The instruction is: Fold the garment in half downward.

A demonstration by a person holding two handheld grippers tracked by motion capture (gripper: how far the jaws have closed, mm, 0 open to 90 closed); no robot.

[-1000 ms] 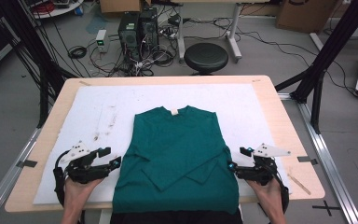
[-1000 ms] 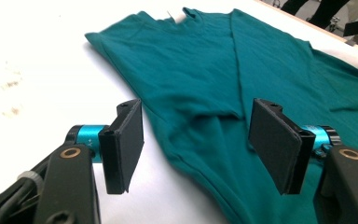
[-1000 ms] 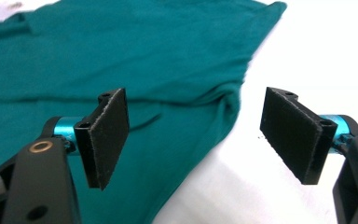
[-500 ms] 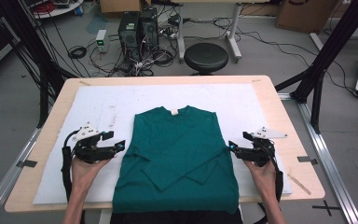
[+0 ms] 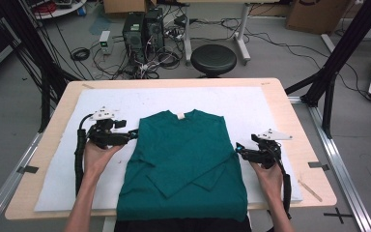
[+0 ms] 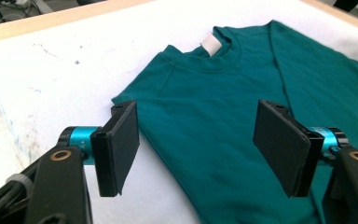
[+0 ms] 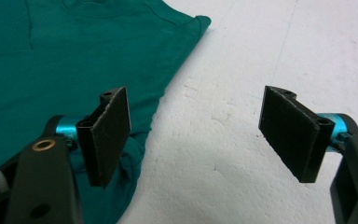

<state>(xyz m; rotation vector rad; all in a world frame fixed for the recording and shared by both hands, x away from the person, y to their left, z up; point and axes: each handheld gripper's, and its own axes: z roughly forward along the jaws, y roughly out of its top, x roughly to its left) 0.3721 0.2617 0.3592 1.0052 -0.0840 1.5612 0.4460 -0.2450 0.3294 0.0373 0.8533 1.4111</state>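
Note:
A teal T-shirt [image 5: 183, 154] lies flat on the white mat, neck label at the far end, both sleeves folded in over the body. My left gripper [image 5: 133, 134] hovers at the shirt's left shoulder edge; its jaws have just been opening and nothing sits between them. In the left gripper view the left gripper [image 6: 196, 140] stands wide above the teal shirt [image 6: 223, 107]. My right gripper [image 5: 239, 150] hangs beside the shirt's right edge. The right gripper [image 7: 196, 121] is open over the mat, with the shirt's [image 7: 74, 56] hem just inside its left jaw.
The white mat [image 5: 270, 111] covers most of the wooden table [image 5: 63, 121]. A pale stick [image 5: 310, 189] lies near the table's right front corner. Beyond the far edge stand a black stool [image 5: 213, 58], computer towers [image 5: 142, 26] and cables on the floor.
Both hands have lifted and moved away from the front edge toward the shirt's upper part, the left farther than the right. The shirt has not moved.

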